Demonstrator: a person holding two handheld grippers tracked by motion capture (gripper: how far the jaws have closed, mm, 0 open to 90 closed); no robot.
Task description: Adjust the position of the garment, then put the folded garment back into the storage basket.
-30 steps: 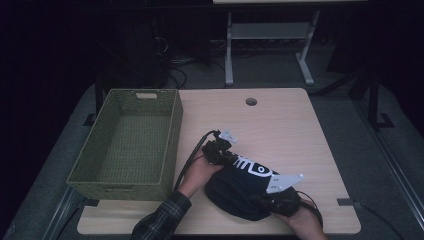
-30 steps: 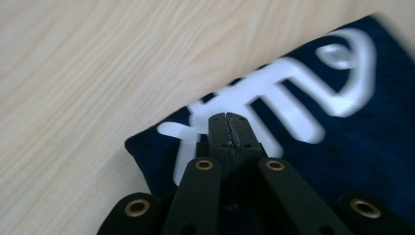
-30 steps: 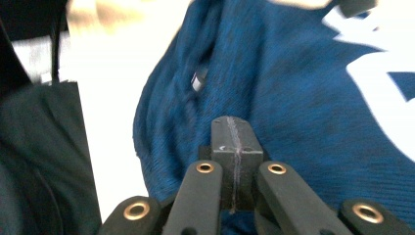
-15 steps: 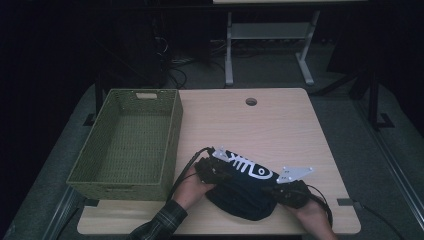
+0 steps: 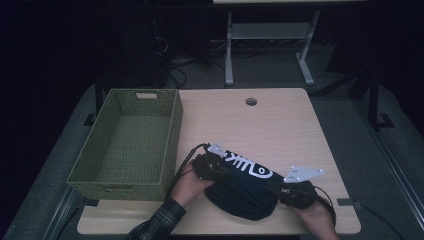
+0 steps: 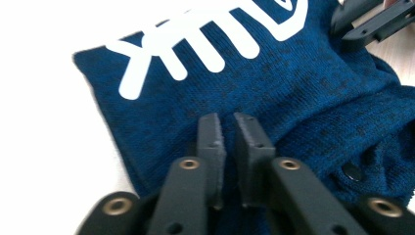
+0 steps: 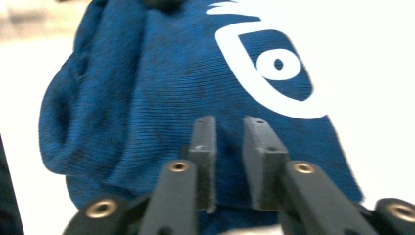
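1. The folded blue garment (image 5: 245,187) lies on the near half of the wooden table (image 5: 280,130), just right of the green woven basket (image 5: 125,142). Its long axis runs from near the basket's front corner toward the table's near right side, white fish-skeleton print uppermost
2. The left gripper (image 5: 212,167) sits at the end of the garment nearer the basket; the right gripper (image 5: 295,192) sits at the opposite end. Each points inward along the garment toward the other
3. Left gripper view: the left gripper's jaws (image 6: 227,142) have just been opening and stand a narrow slot apart over the knit. The cloth lies under and beyond the tips, and no fold shows pinched in the gap
4. Right gripper view: the right gripper's jaws (image 7: 230,147) have likewise just been opening to a narrow slot, lying over the garment's edge beside the printed eye, with nothing visibly clamped
5. Judgement: the left hand is the nearer to the basket, so a transfer would travel leftward over the basket's rim
6. The basket interior holds nothing. Beyond the table's cable hole (image 5: 251,101) the room is dark, with a white desk frame (image 5: 270,45) and floor cables
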